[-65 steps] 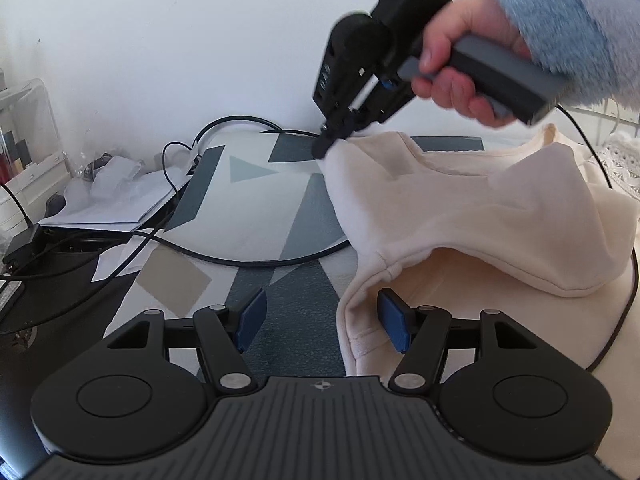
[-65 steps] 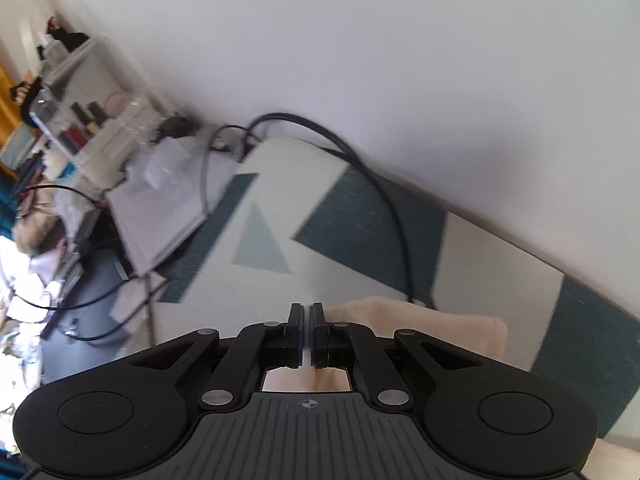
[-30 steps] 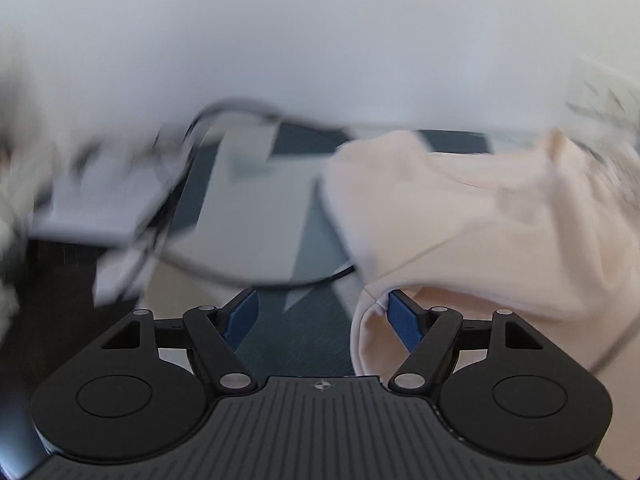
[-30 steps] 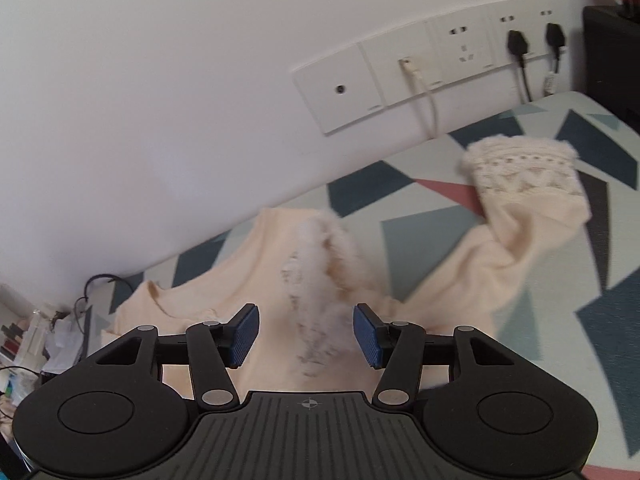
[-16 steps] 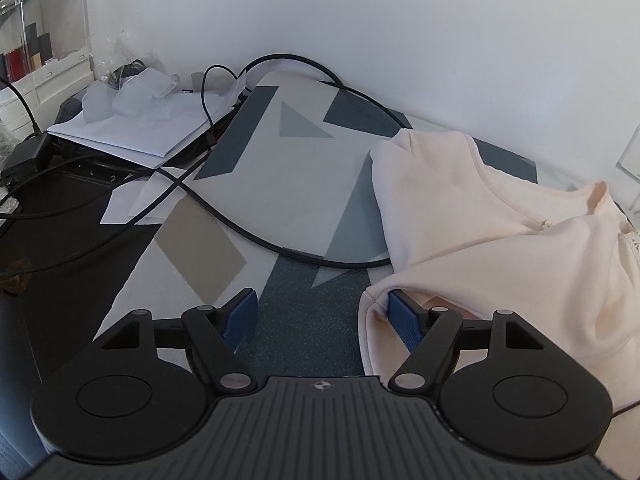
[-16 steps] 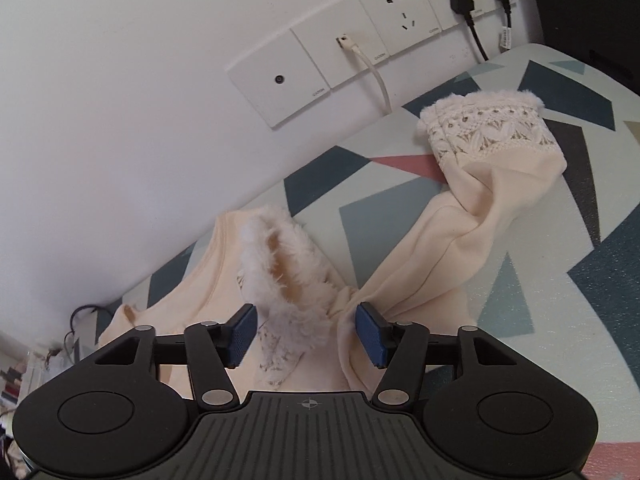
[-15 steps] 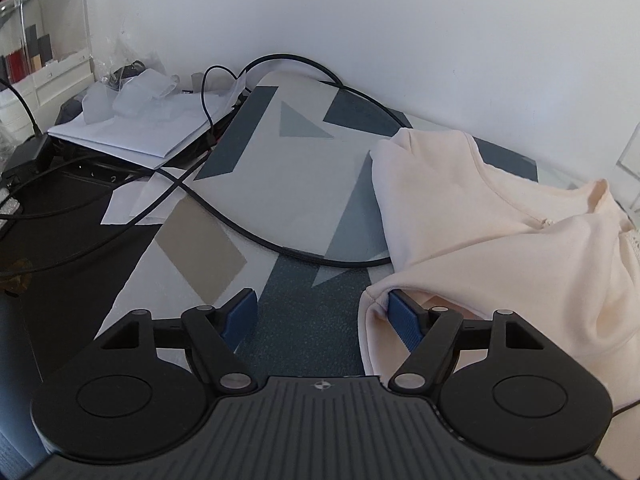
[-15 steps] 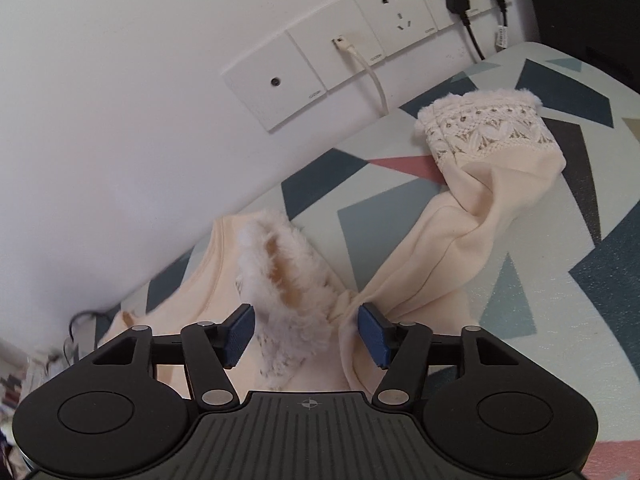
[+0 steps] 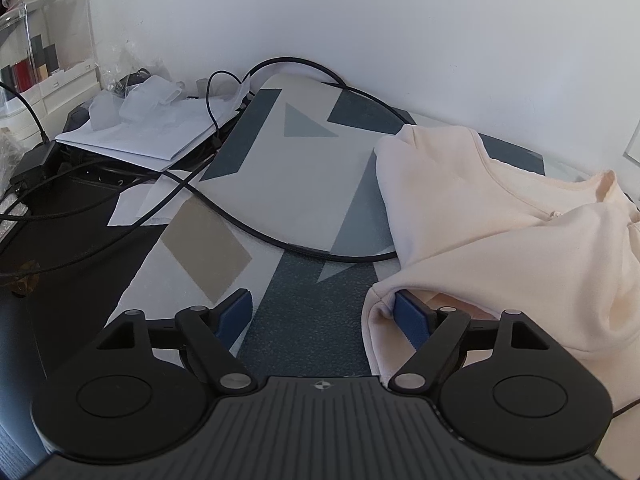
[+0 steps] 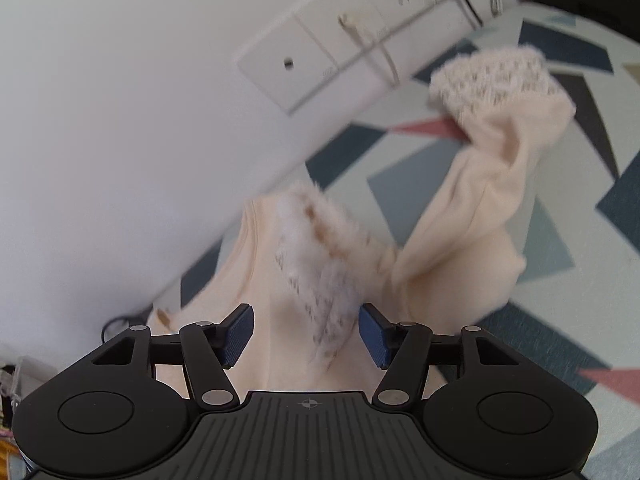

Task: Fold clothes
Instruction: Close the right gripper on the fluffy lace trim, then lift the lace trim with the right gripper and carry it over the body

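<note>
While both grippers' fingers gape | cream fleece sweater (image 9: 500, 216) rumpled | lace cuff (image 10: 492, 76) fuzzy

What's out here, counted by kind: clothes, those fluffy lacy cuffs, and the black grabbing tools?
cream garment: 1
lacy cuffs: 2, both on that garment's sleeves
hand-held tools: 2, the left gripper and the right gripper, both with jaws open
Total: 5

Right gripper (image 10: 306, 334) fingers (image 10: 238, 334) spread over cream sweater (image 10: 472, 216)
</note>
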The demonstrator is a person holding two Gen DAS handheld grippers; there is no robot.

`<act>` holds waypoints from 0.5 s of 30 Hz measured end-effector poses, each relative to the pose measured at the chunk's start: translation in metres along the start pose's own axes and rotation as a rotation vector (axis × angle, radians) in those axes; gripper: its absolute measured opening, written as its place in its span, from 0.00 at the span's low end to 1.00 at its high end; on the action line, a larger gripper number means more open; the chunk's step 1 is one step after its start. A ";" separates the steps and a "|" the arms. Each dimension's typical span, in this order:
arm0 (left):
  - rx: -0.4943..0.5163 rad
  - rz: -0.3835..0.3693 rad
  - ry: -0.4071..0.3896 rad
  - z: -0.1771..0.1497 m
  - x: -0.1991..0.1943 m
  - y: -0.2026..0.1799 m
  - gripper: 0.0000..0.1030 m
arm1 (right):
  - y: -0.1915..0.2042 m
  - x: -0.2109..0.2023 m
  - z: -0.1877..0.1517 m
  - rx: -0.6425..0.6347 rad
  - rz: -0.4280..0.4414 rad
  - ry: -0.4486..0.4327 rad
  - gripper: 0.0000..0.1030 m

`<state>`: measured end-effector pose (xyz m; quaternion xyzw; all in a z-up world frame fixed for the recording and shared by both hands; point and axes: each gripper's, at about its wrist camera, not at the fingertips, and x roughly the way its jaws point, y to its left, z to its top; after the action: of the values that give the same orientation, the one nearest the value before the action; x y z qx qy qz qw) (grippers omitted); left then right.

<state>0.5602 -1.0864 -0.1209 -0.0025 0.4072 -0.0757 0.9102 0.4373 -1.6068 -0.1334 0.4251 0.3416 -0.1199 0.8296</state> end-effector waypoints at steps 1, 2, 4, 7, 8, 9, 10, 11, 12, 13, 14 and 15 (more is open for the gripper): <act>0.003 0.002 -0.002 0.000 0.000 -0.001 0.78 | 0.001 0.004 -0.003 -0.010 -0.011 0.009 0.53; 0.005 0.005 -0.003 -0.001 0.000 -0.001 0.78 | 0.002 0.007 -0.004 -0.029 -0.022 0.006 0.53; 0.005 0.009 -0.003 -0.001 0.000 -0.001 0.80 | 0.005 0.015 -0.005 -0.053 -0.038 -0.004 0.53; 0.002 0.007 0.000 0.000 0.001 0.001 0.82 | 0.005 0.022 0.004 -0.005 -0.029 -0.050 0.53; 0.003 0.006 0.001 0.000 0.001 0.001 0.83 | 0.006 0.023 0.007 0.009 -0.024 -0.075 0.53; 0.005 0.006 0.001 0.000 0.001 0.002 0.83 | 0.007 0.024 0.011 0.021 -0.020 -0.098 0.53; 0.006 0.006 0.000 0.000 0.001 0.002 0.83 | 0.009 0.028 0.014 0.013 -0.032 -0.097 0.53; 0.006 0.006 0.000 0.000 0.001 0.002 0.83 | 0.011 0.033 0.017 0.005 -0.043 -0.096 0.53; 0.006 0.006 -0.001 -0.001 0.001 0.002 0.83 | 0.013 0.037 0.020 -0.003 -0.054 -0.095 0.54; 0.006 0.005 -0.002 -0.001 0.001 0.002 0.83 | 0.015 0.041 0.023 -0.009 -0.065 -0.093 0.54; 0.005 0.006 -0.002 -0.001 0.001 0.002 0.83 | 0.015 0.045 0.024 -0.004 -0.070 -0.084 0.54; 0.004 0.006 -0.003 -0.001 0.001 0.001 0.83 | 0.017 0.049 0.025 -0.026 -0.080 -0.086 0.54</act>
<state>0.5601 -1.0850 -0.1223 0.0006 0.4056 -0.0736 0.9111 0.4936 -1.6114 -0.1449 0.3949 0.3239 -0.1666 0.8434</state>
